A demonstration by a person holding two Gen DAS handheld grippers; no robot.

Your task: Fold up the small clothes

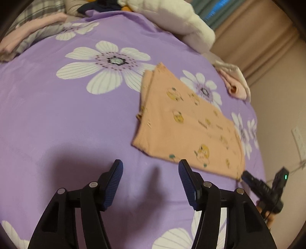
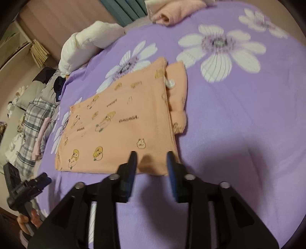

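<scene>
Our left gripper (image 1: 150, 166) and right gripper (image 2: 152, 158) gape empty; snagging the folded orange garment's (image 2: 122, 122) near edge could undo it.

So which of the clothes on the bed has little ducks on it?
The flat orange garment in the middle of the purple sheet. The rolled pink one at the far edge is plain.

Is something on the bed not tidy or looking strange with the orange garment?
Mostly neat: the orange garment lies folded flat on the purple sheet. One odd spot: along its right edge a narrower folded part sticks out past the top layer, a little bunched, with a small white tag showing.
</scene>
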